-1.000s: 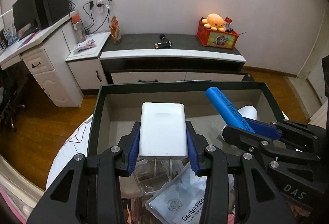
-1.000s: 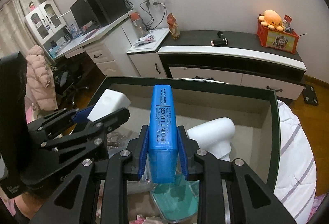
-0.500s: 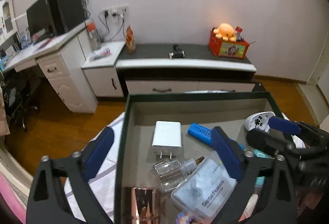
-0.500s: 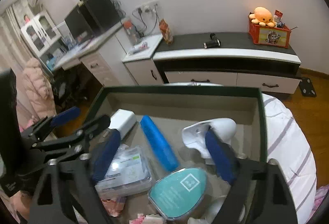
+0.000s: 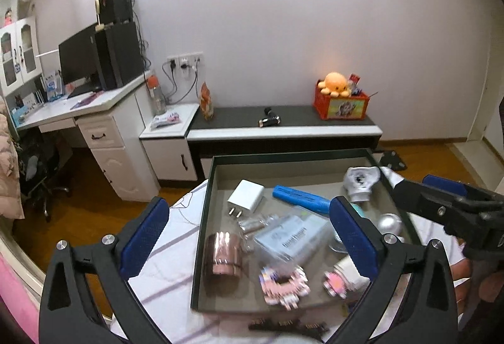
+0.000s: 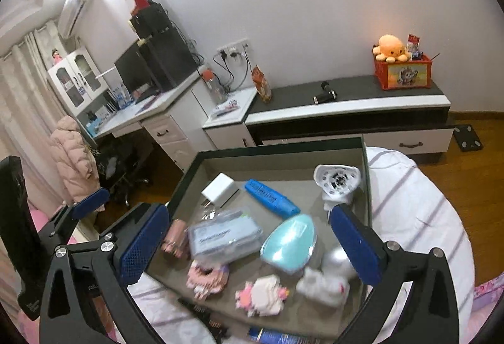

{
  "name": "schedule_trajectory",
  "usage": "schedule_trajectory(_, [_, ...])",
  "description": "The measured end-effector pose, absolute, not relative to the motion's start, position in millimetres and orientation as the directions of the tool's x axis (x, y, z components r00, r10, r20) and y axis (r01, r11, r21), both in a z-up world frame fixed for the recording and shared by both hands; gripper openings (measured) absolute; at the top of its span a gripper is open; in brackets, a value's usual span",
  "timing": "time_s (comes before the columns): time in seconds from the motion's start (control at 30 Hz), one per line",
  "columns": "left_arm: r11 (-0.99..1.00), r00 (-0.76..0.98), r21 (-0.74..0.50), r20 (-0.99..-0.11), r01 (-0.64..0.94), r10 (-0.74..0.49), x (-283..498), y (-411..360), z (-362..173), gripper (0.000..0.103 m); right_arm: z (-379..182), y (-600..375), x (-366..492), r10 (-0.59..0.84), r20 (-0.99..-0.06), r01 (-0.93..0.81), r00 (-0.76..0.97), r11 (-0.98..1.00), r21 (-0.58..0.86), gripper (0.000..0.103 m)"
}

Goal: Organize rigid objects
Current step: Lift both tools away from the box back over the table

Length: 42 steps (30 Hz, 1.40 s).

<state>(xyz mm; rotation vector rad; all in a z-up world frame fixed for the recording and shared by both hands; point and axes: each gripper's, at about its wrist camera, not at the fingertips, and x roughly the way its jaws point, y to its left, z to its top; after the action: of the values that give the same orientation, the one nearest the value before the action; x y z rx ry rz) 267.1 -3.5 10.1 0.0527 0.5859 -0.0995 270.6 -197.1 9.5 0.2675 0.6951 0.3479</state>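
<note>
1. Two items lie at the far end of the dark-rimmed tray (image 5: 201, 218): a white plug adapter (image 5: 245, 195) with its prongs pointing toward the camera, and just to its right a blue marker pen (image 5: 300, 198) lying flat at a slant. The two are near each other; whether they touch cannot be told.
2. In the right wrist view the adapter (image 6: 220, 189) and the marker (image 6: 272, 198) sit side by side, with a white fan-like device (image 6: 337, 181) against the tray's right wall (image 6: 365, 173).
3. Nearer the cameras the tray holds a clear packet with printed lettering (image 6: 224, 238), a teal oval case (image 6: 289, 243), a copper-coloured roll (image 5: 224, 253), a silver ball (image 5: 390, 223) and blurred pink-and-white pixel-style figures (image 6: 261, 295).
4. The left gripper (image 5: 249, 241) hangs over the tray's near-left part, its blue-padded jaws spread wide and holding nothing.
5. The right gripper (image 6: 249, 246) hangs likewise over the near half, jaws wide apart and empty; in the left wrist view it shows at the right edge (image 5: 447, 202).
6. The tray rests on a white striped cloth (image 6: 415, 205). Beyond it stand a low cabinet (image 5: 283, 129) with an orange octopus plush (image 5: 335, 83) in a red box, and a white desk (image 5: 94, 110) with a monitor.
</note>
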Motion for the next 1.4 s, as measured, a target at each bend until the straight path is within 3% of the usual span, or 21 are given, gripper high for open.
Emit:
schedule_trajectory(0.33, [0.994, 0.876, -0.016, -0.472, 0.106, -0.101, 183, 0, 45, 0.103, 36, -207, 176, 0.351, -0.496, -0.227, 0.794, 0.929, 0.293, 0.103])
schedule_trajectory(0.53, [0.997, 0.898, -0.050, -0.433, 0.064, -0.079, 128, 12, 40, 0.103, 33, -209, 119, 0.299, -0.476, -0.207, 0.827, 0.949, 0.236, 0.103])
schedule_trajectory(0.8, [0.998, 0.893, -0.056, -0.449, 0.004, -0.029, 78, 23, 2, 0.103, 3, -212, 62, 0.218, -0.490, -0.140, 0.844, 0.971, 0.192, 0.103])
schedule_trajectory(1.07, [0.997, 0.861, -0.075, -0.505, 0.034, -0.067, 48, 15, -42, 0.103, -26, -203, 36, 0.191, -0.522, -0.102, 0.831, 0.976, 0.194, 0.103])
schedule_trajectory(1.4, [0.997, 0.858, -0.066, -0.510, 0.030, -0.060, 44, 14, -47, 0.103, -32, -192, 34, 0.201, -0.541, -0.125, 0.817, 0.977, 0.174, 0.103])
